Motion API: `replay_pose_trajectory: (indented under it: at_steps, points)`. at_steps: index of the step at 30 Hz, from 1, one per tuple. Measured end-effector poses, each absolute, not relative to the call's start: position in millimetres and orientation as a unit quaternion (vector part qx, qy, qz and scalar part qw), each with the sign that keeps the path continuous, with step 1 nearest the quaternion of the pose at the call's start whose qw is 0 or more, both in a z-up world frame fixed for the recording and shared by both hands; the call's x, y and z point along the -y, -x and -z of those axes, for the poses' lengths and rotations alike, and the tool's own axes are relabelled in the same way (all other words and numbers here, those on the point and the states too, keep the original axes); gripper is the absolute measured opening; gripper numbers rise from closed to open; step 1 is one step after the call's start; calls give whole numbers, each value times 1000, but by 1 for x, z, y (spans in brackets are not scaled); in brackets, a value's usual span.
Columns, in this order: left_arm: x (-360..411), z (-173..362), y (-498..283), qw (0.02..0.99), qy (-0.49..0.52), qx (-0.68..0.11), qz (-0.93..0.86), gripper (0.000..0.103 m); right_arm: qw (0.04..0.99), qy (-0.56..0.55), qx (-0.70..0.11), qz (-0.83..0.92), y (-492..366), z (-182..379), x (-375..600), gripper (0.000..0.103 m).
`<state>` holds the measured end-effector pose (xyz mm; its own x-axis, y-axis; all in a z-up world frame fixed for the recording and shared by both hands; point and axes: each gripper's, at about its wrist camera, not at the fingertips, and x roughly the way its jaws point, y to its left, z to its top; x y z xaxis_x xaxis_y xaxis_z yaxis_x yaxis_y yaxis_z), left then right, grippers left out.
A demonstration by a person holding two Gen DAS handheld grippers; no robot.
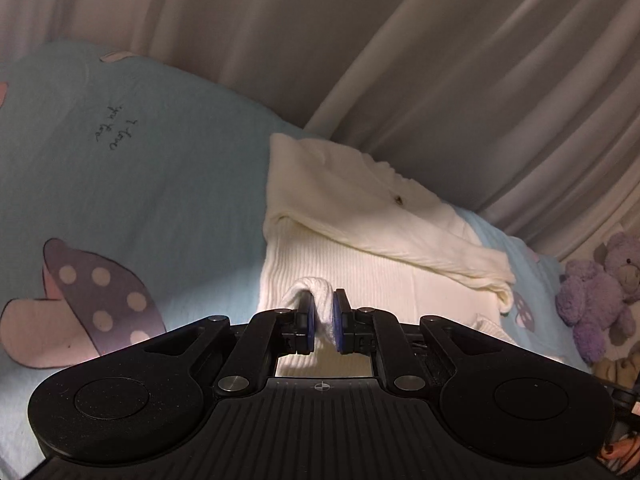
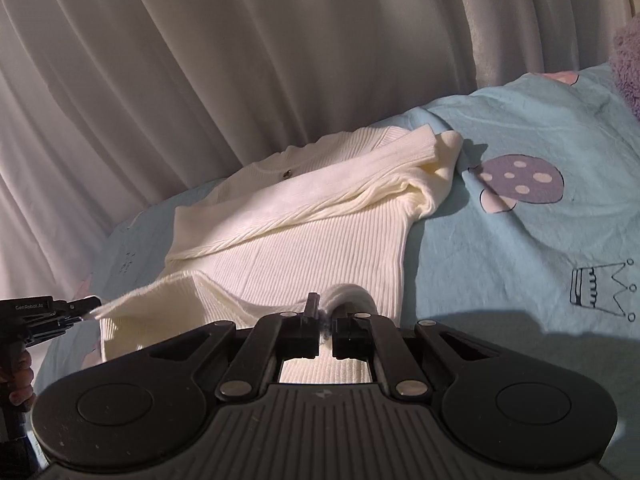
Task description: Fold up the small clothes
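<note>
Garment: a cream ribbed knit top is laid on the pale blue bedsheet, its sleeves already crossed over the chest.
Left gripper: clamped on a bunched fold of the hem.
Right gripper: pressed together on the other hem corner (little cloth shows between the jaws).
Handling: judged light, soft and stretchy; the hem is likely to sag between two pinches, so the corners are best held.
Left wrist view only: a purple teddy bear at the bed's edge.
Right wrist view only: the left gripper seen from the side, the hem drawn taut.
</note>
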<state>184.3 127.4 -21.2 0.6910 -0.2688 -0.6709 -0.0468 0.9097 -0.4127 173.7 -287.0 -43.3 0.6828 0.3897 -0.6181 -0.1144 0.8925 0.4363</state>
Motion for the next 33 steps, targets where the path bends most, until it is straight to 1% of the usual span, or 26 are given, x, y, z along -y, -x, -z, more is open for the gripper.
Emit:
replay_pose_trajectory:
  at_steps: [4, 7, 8, 9, 10, 11, 14, 17, 20, 21, 23, 24, 25, 27, 29, 33]
  points:
    - [-115, 40, -204, 900, 159, -403, 52, 13, 897, -189, -378, -127, -196, 58, 280, 5]
    - [-114, 48, -208, 905, 145, -397, 50, 23, 909, -178, -362, -107, -195, 59, 277, 6]
    - [-117, 48, -207, 908, 143, -390, 50, 32, 915, -175, -352, -96, -193, 57, 279, 8]
    - [-120, 49, -207, 911, 143, -384, 53, 43, 918, -176, -344, -88, -192, 56, 283, 12]
    - [-123, 49, -208, 912, 143, -381, 58, 47, 921, -176, -338, -78, -191, 56, 287, 19]
    - [-125, 50, -210, 911, 142, -383, 64, 53, 924, -174, -334, -67, -191, 56, 290, 21]
    - [-123, 55, -219, 906, 137, -394, 76, 56, 915, -159, -363, -75, -197, 62, 289, 23]
    - [-112, 62, -227, 906, 122, -396, 87, 56, 912, -121, -385, -80, -201, 72, 275, 23]
    - [-101, 68, -233, 905, 101, -401, 99, 56, 915, -94, -383, -82, -200, 74, 263, 23]
    - [-98, 70, -235, 905, 95, -403, 103, 53, 917, -86, -380, -82, -200, 74, 259, 21]
    - [-95, 72, -236, 904, 85, -406, 106, 48, 920, -72, -375, -82, -198, 72, 255, 11]
    - [-94, 73, -235, 904, 81, -405, 109, 43, 920, -69, -375, -88, -198, 71, 254, 10]
    - [-94, 73, -234, 905, 80, -402, 111, 42, 920, -67, -376, -92, -197, 71, 253, 9]
    - [-95, 74, -234, 906, 80, -400, 108, 33, 919, -65, -377, -95, -196, 71, 251, 9]
    - [-97, 74, -236, 906, 88, -401, 106, 31, 919, -60, -380, -91, -198, 73, 252, 10]
    - [-98, 78, -239, 901, 96, -408, 108, 30, 914, -79, -388, -91, -203, 77, 257, 10]
